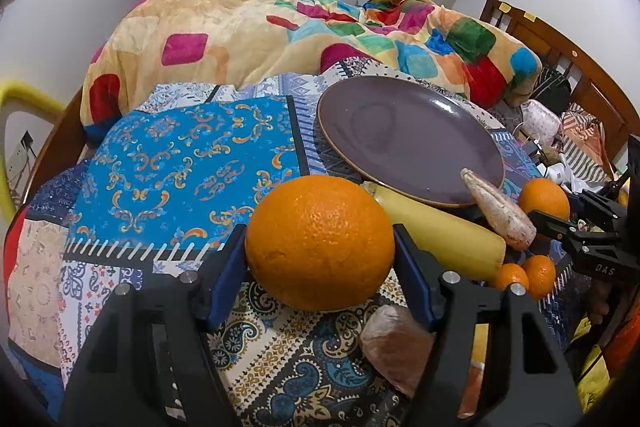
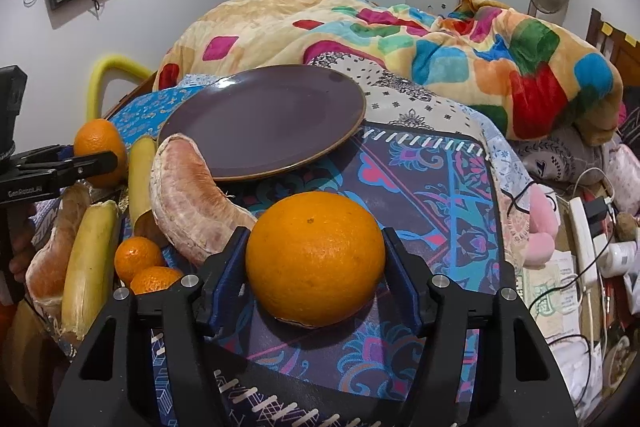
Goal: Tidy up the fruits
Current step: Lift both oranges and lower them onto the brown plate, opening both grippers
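Observation:
My left gripper (image 1: 320, 247) is shut on a large orange (image 1: 320, 243), held just above the patterned cloth. My right gripper (image 2: 316, 259) is shut on another large orange (image 2: 316, 259); that orange also shows in the left wrist view (image 1: 544, 197), and the left one in the right wrist view (image 2: 98, 145). An empty purple plate (image 1: 408, 139) (image 2: 264, 123) lies just beyond both. Between the grippers lie a pomelo segment (image 2: 188, 195) (image 1: 500, 211), a yellow banana piece (image 1: 440, 231) (image 2: 140, 171) and two small tangerines (image 1: 528, 275) (image 2: 138, 259).
A colourful quilt (image 1: 280, 27) is heaped on the bed behind the plate. Another banana (image 2: 90, 263) and a pomelo piece (image 2: 52, 259) lie at the left. Cables and a power strip (image 2: 584, 239) lie off the bed's right side.

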Demonstrator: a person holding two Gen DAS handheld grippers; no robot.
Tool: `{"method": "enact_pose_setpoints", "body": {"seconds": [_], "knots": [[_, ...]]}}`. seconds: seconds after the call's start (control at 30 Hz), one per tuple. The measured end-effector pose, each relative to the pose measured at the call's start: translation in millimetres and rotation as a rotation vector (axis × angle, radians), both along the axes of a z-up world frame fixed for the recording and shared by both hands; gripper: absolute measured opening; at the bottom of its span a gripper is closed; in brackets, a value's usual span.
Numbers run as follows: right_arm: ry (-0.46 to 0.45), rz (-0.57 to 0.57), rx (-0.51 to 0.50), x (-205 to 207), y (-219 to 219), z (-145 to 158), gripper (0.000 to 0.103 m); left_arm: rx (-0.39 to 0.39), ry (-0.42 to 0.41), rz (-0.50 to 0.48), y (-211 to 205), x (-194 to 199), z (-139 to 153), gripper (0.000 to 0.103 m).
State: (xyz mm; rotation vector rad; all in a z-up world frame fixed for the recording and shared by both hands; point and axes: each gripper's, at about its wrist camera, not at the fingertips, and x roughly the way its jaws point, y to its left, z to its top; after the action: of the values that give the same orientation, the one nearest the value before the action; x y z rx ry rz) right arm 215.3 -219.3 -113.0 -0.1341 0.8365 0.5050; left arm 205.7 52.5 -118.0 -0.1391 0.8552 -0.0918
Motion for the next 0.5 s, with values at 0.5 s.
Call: {"method": "enact_pose_setpoints", "body": {"seconds": [0.5], "knots": [[-0.146,-0.023,0.046,3.1,-0.4,59.2,0.061,0.044,-0.118,-0.002,-9.6,4.5,57.6,0.069]]}}
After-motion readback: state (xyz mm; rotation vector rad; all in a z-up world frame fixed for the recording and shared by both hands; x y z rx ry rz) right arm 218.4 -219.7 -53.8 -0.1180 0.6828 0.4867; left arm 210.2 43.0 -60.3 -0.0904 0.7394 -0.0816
